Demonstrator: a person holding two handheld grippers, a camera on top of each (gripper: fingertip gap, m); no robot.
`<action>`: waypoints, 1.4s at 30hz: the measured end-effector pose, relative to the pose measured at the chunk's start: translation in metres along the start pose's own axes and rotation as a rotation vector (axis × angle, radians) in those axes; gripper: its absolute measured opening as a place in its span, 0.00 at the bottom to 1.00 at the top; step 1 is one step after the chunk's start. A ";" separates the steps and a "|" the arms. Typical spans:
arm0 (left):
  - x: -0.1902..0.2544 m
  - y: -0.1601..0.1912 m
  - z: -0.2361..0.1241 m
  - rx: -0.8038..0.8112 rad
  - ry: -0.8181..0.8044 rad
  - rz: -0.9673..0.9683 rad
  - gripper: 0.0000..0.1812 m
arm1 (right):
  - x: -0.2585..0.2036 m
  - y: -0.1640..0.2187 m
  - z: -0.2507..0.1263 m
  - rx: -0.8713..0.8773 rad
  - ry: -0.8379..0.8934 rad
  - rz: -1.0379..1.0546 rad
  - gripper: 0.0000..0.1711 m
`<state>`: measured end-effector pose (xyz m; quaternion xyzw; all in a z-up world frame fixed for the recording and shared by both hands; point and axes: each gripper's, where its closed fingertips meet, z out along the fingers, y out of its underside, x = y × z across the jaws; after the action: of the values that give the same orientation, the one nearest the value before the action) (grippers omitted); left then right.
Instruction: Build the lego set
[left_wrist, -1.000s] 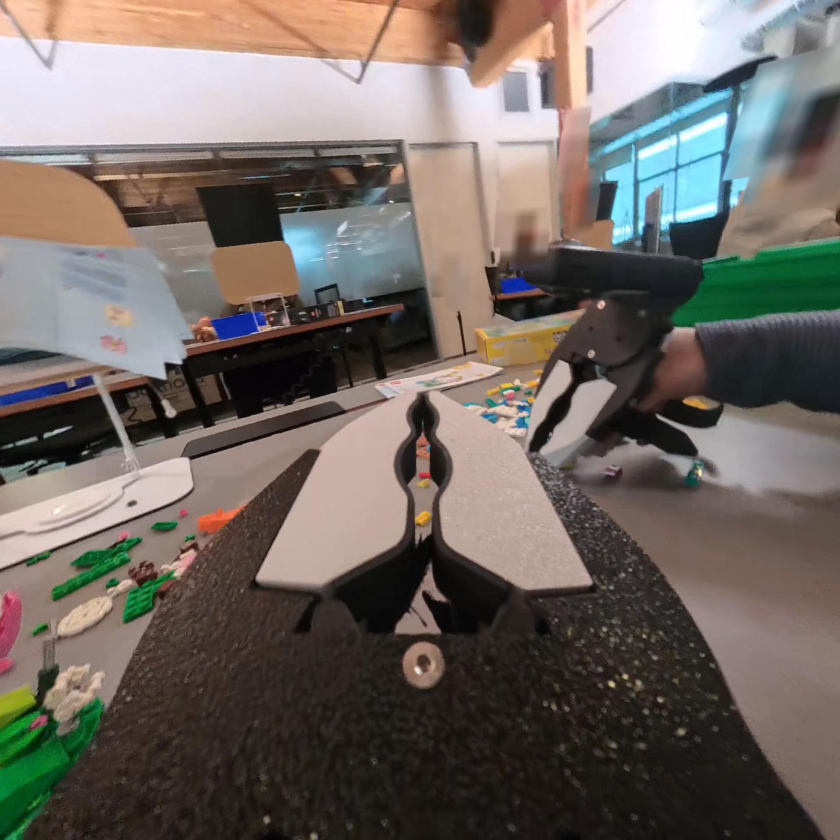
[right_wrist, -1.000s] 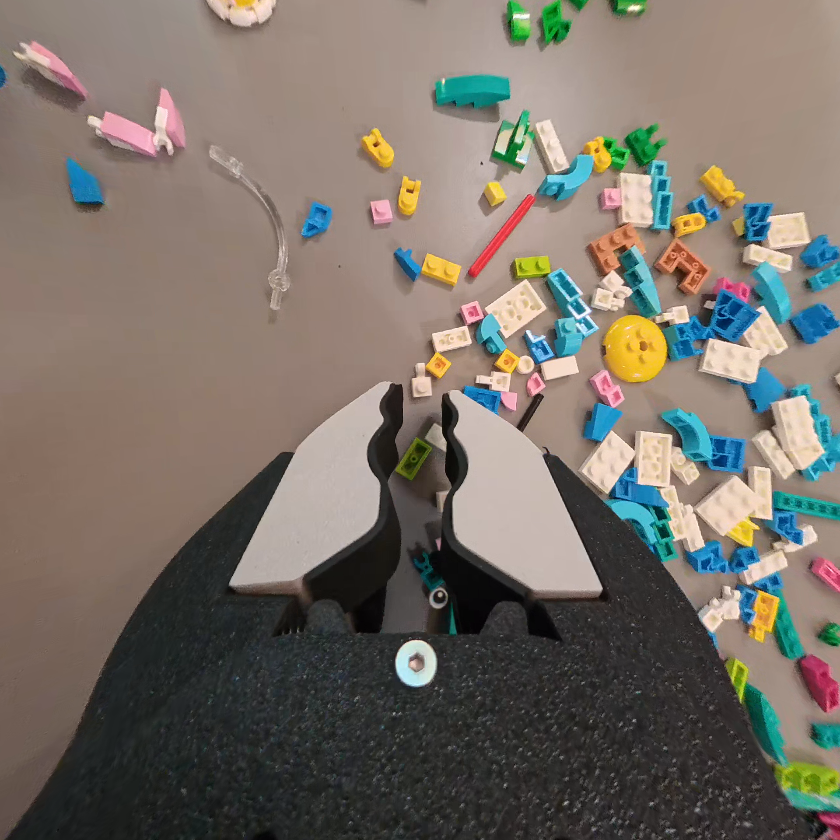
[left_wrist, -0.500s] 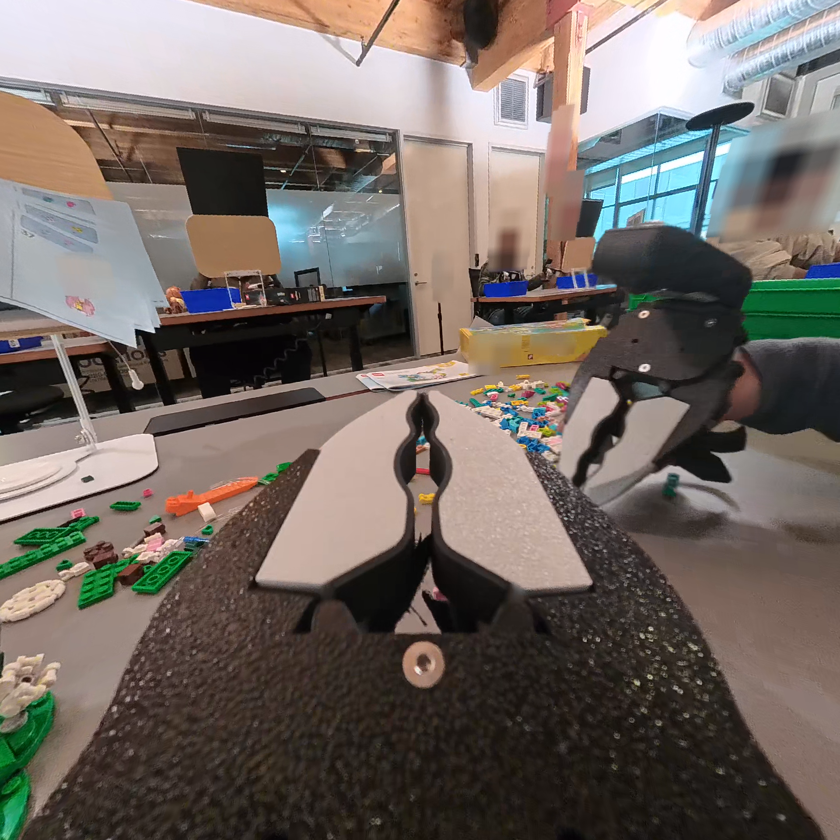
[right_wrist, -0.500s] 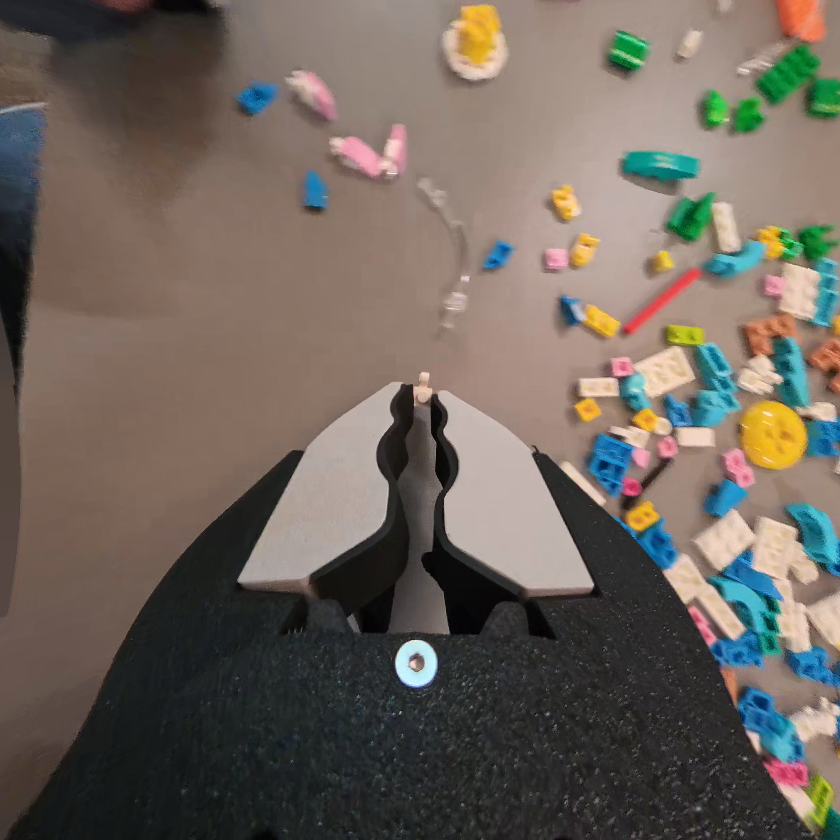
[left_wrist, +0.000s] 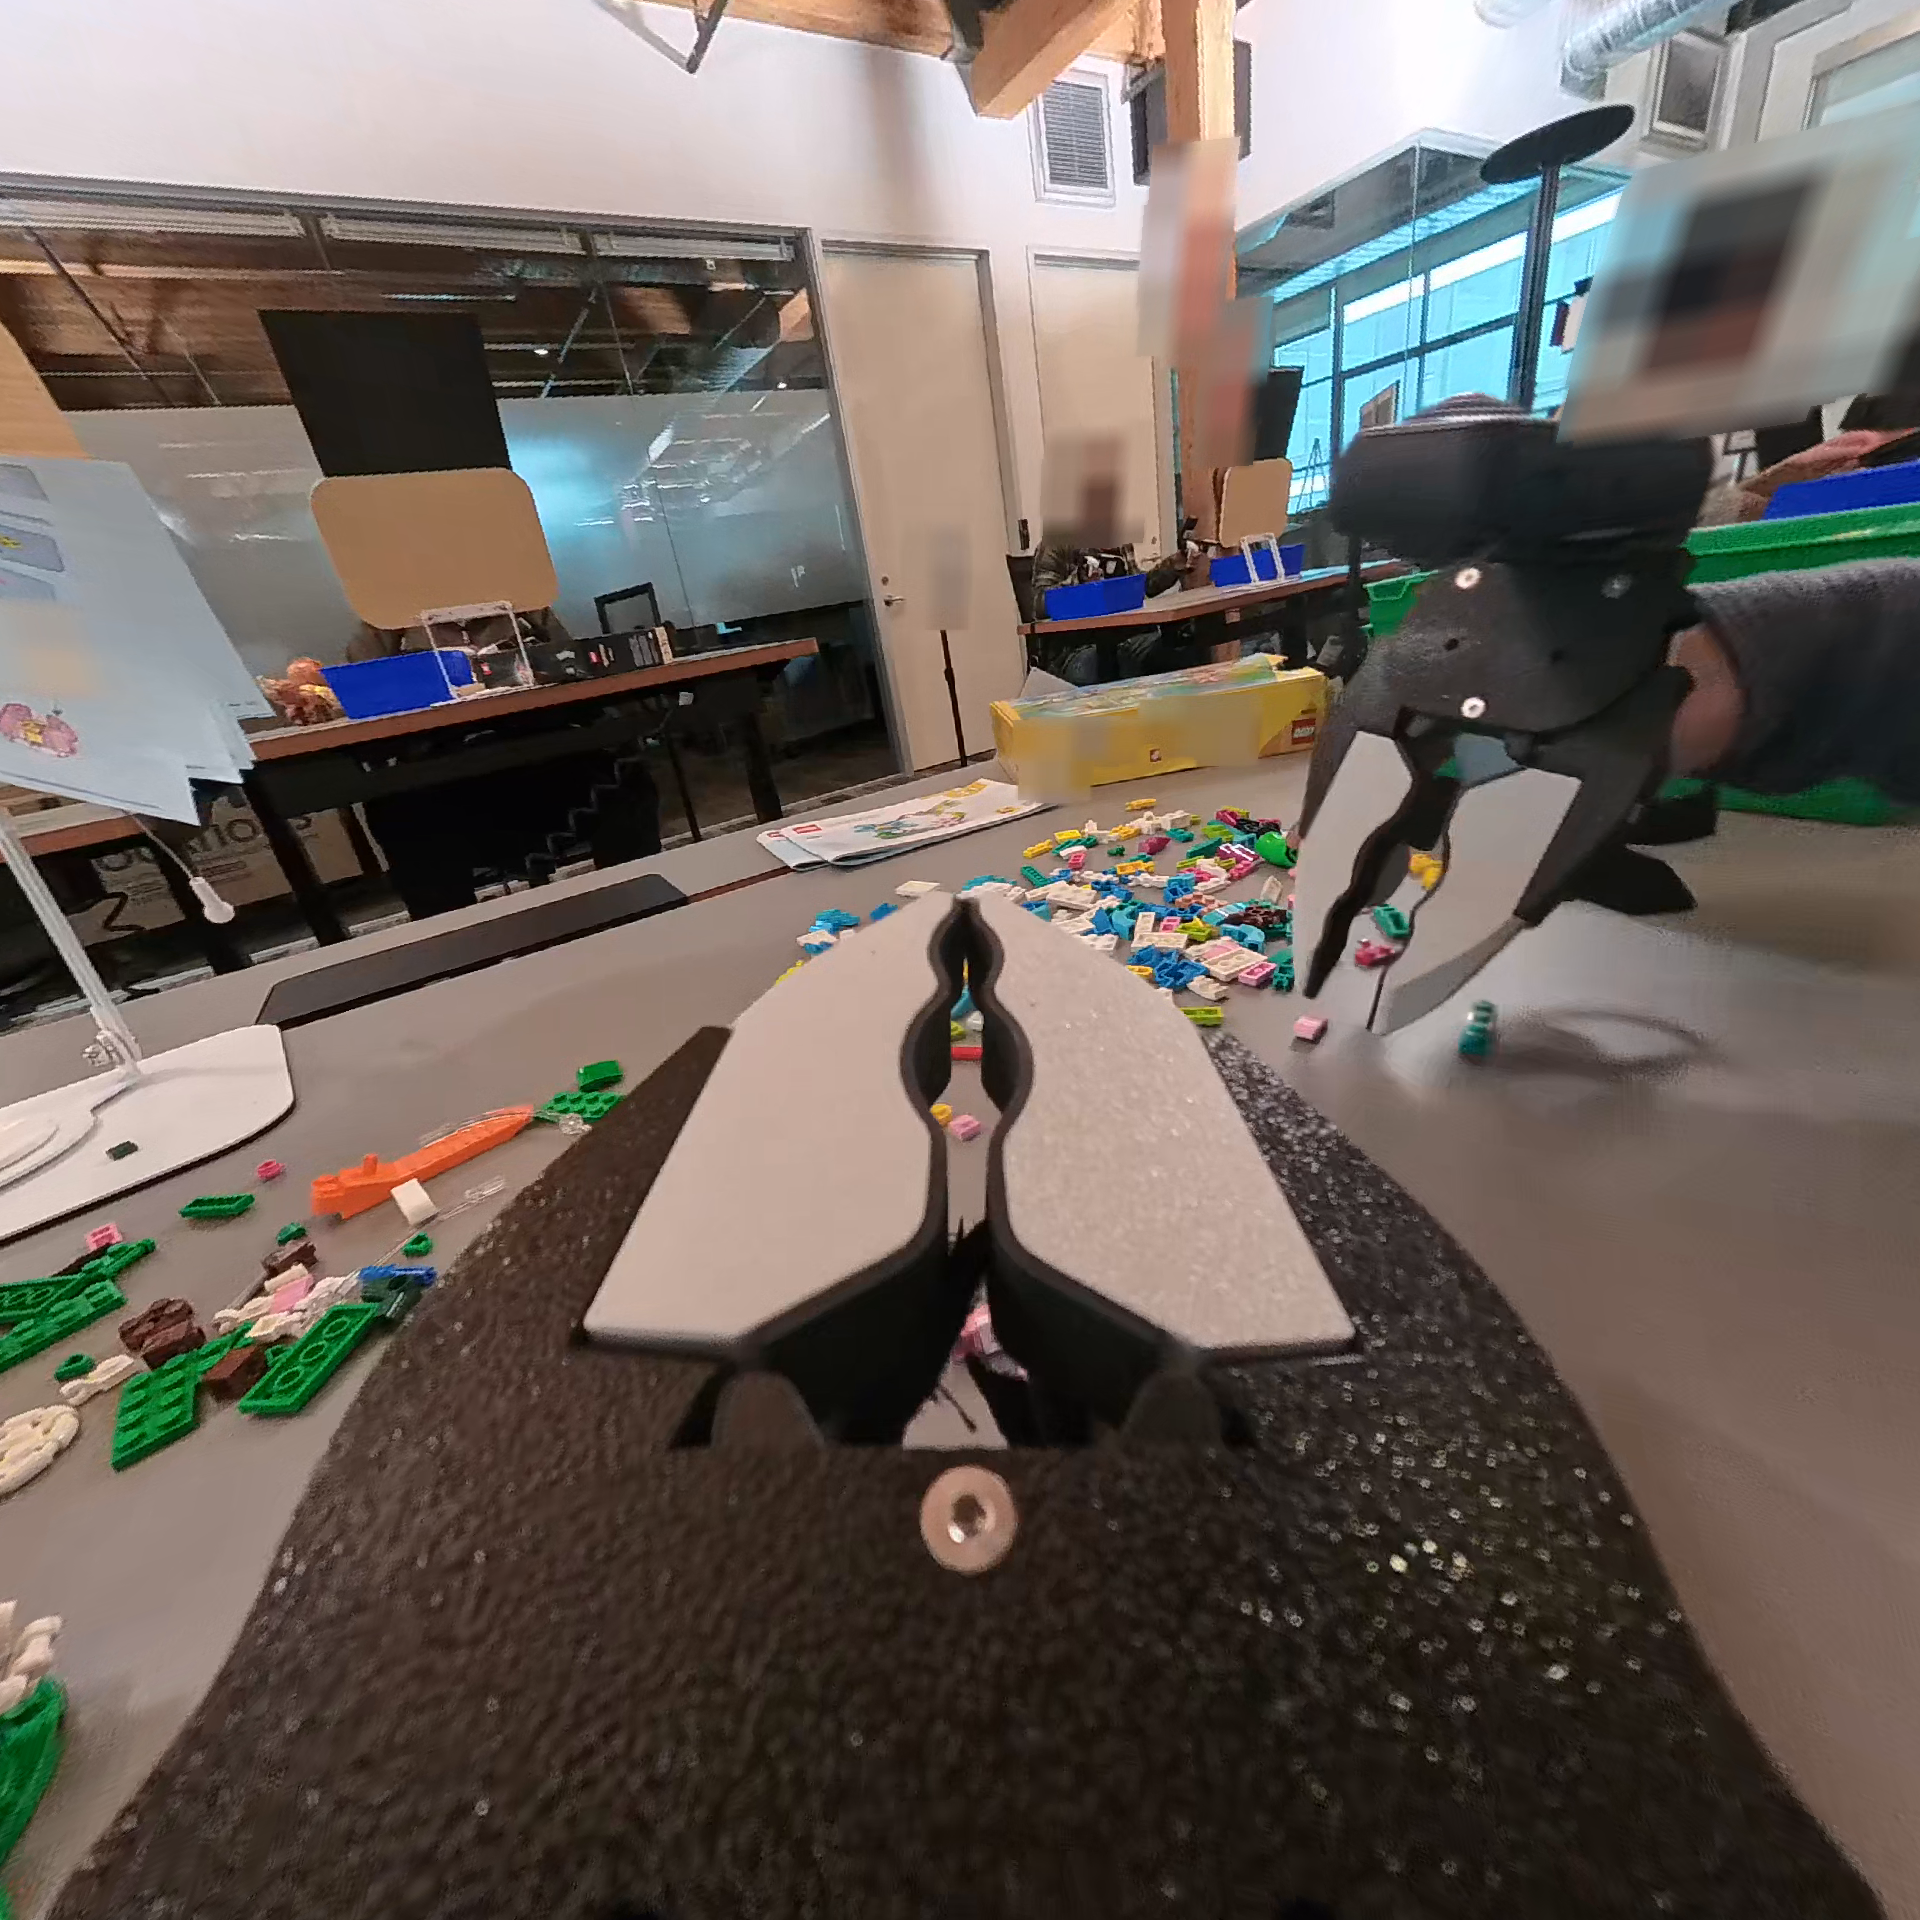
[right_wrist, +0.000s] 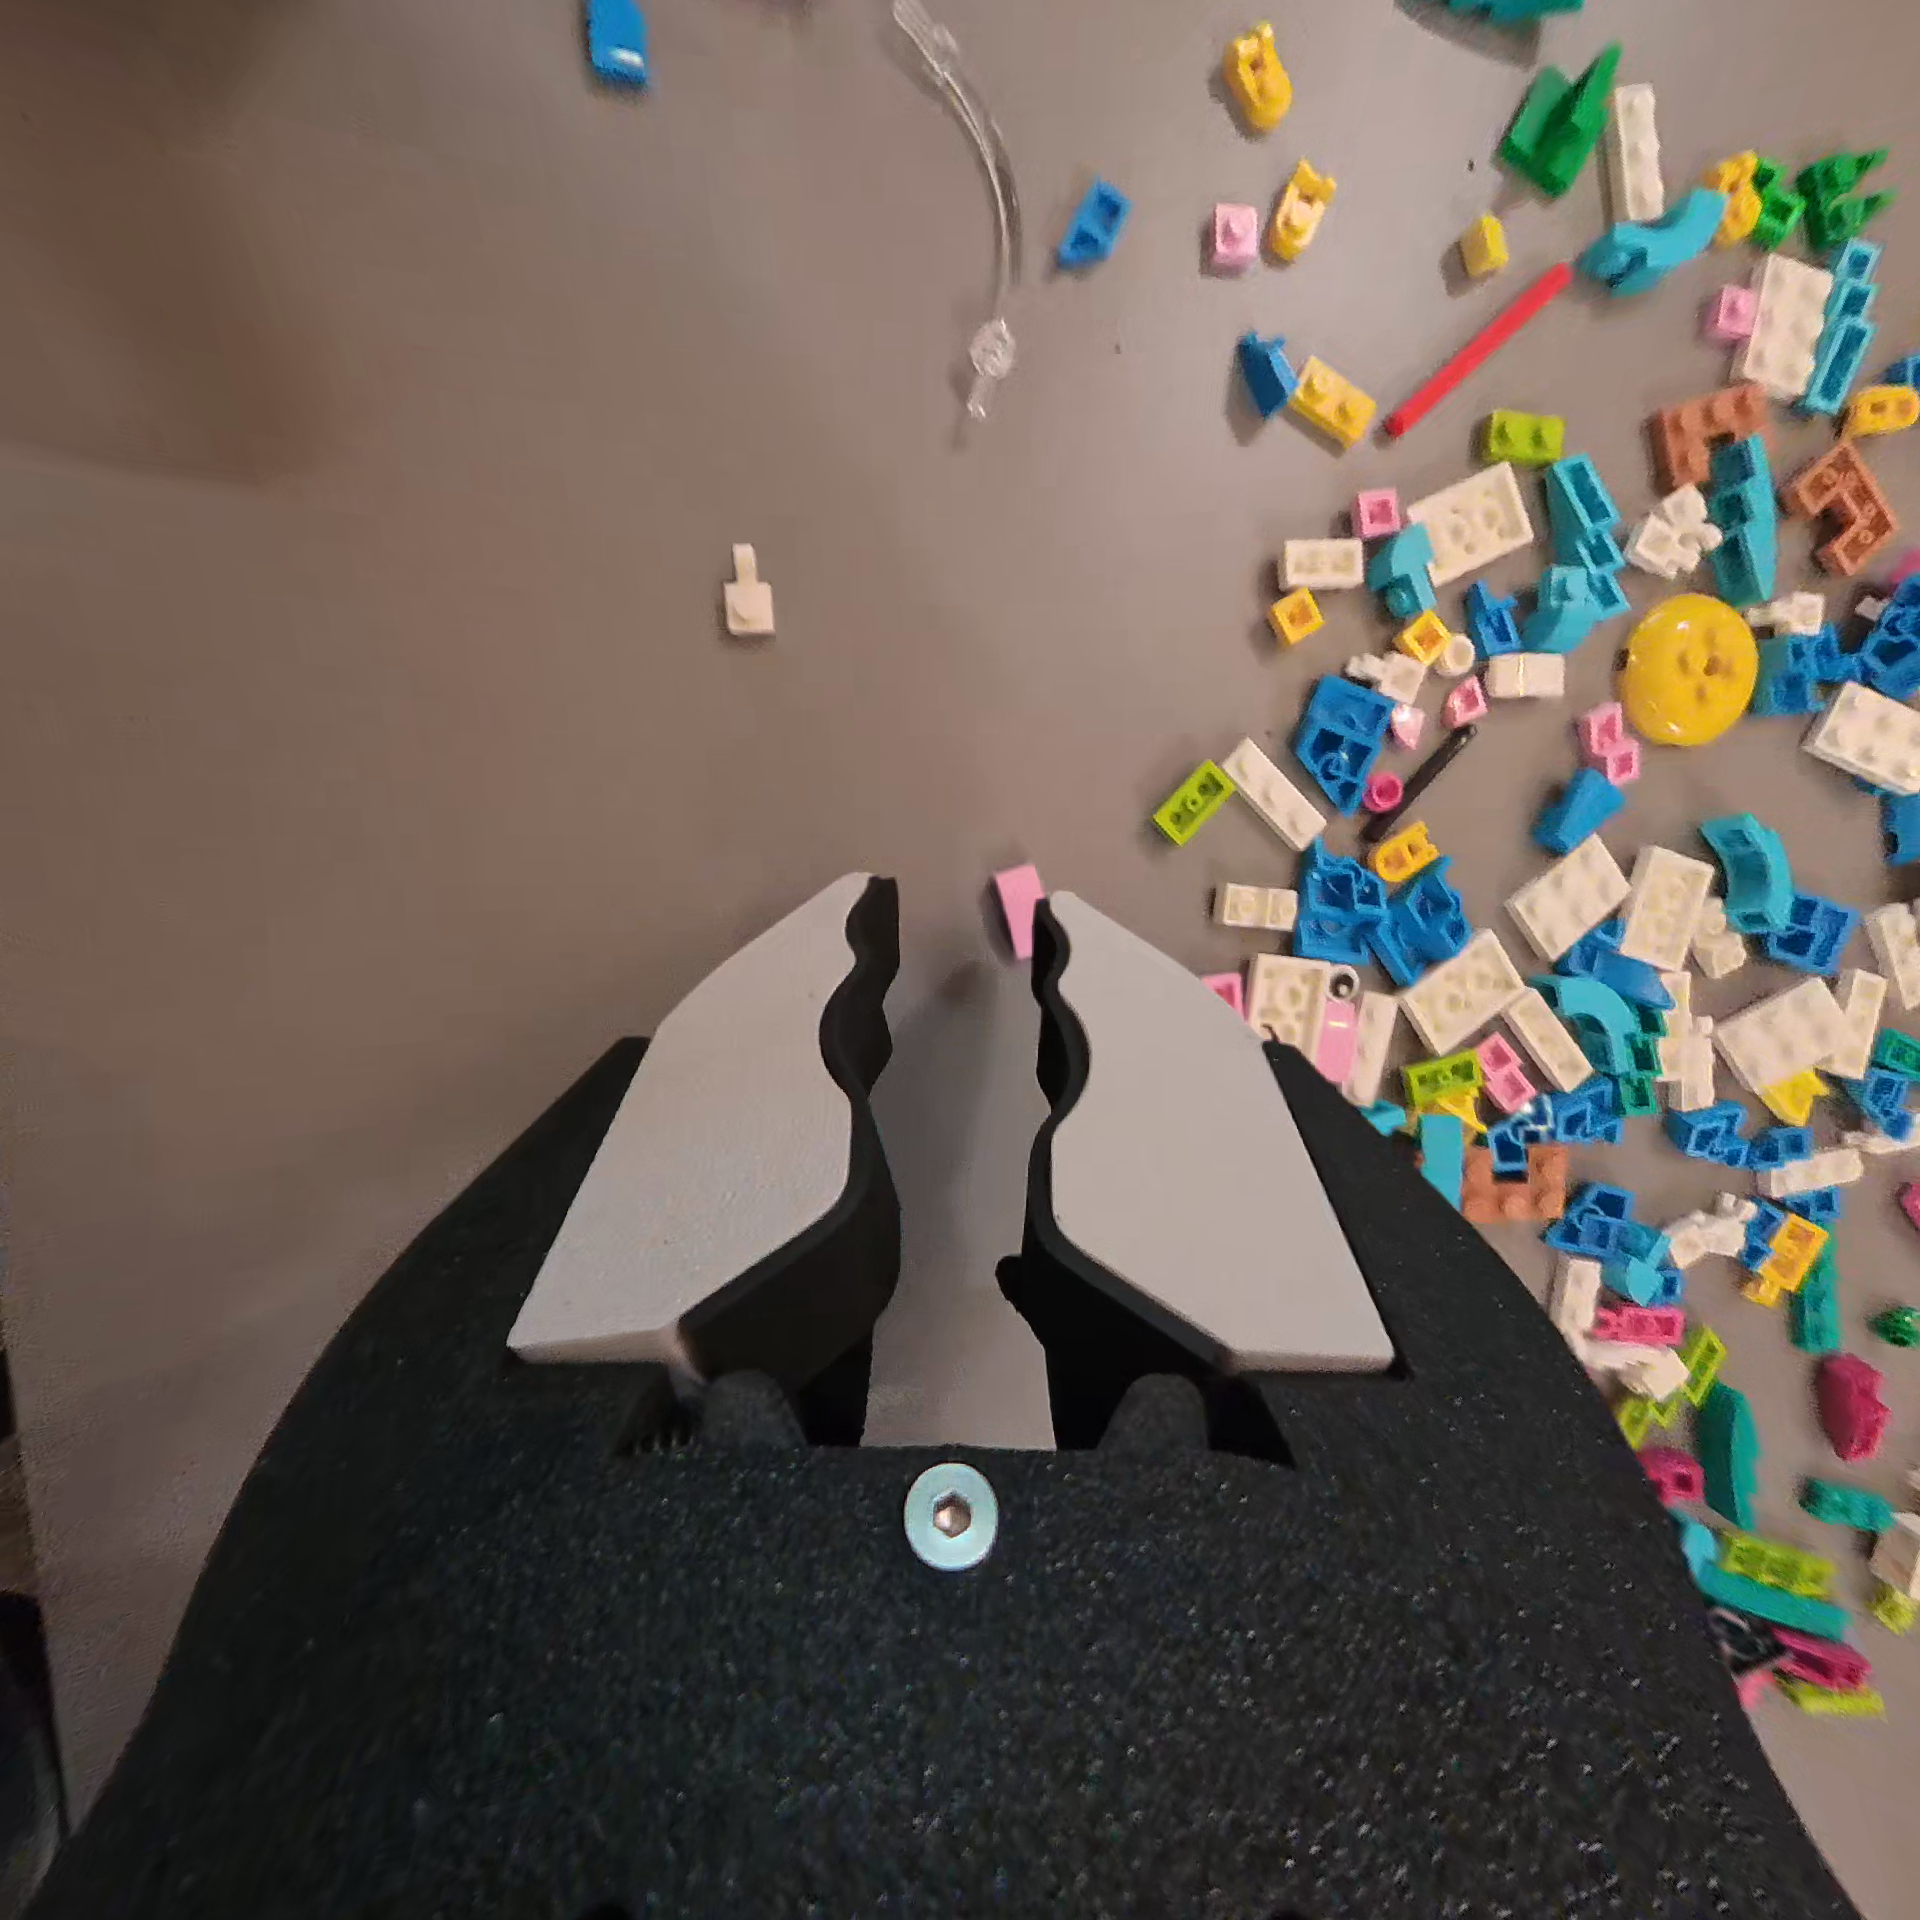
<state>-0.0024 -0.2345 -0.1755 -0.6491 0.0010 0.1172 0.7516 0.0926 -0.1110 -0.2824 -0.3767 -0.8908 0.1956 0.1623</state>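
My right gripper (right_wrist: 964, 894) is open and empty, pointing down at the grey table (right_wrist: 416, 623). A small white clip piece (right_wrist: 750, 597) lies alone on the table ahead of it. A pink brick (right_wrist: 1016, 904) lies by its right fingertip. A wide pile of loose bricks (right_wrist: 1558, 883) spreads to the right. In the left wrist view, the right gripper (left_wrist: 1351, 1008) hangs open just above the table at the near edge of the pile (left_wrist: 1153, 904). My left gripper (left_wrist: 966, 914) is shut with nothing seen between its tips, and it is held low over the table.
Green plates (left_wrist: 301, 1351) and an orange piece (left_wrist: 416, 1164) lie at the left. An instruction sheet (left_wrist: 104, 644) stands on a white stand (left_wrist: 156, 1101). A yellow box (left_wrist: 1153, 717) and a booklet (left_wrist: 894, 826) sit at the back. A clear curved piece (right_wrist: 987, 208) lies ahead of the white piece. From my right tips it is roughly 6 cm to the small white clip piece (right_wrist: 750, 597); from my left, 15 cm.
My right gripper picked the small white piece out of the pile, carried it left, then opened; the piece now lies on the table. My left gripper stayed shut.
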 end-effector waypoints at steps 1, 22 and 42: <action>0.001 0.001 0.001 -0.004 0.006 0.003 0.00 | 0.002 0.002 0.000 -0.003 -0.009 -0.001 0.14; 0.005 0.002 0.002 -0.019 0.011 0.032 0.00 | -0.037 -0.034 0.006 0.159 -0.181 -0.075 0.04; 0.079 0.071 0.006 -0.603 0.552 -0.105 0.09 | -0.037 -0.032 0.017 0.149 -0.164 0.016 0.04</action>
<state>0.0612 -0.2058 -0.2559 -0.8464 0.1350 -0.1049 0.5043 0.0899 -0.1625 -0.2877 -0.3535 -0.8810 0.2930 0.1147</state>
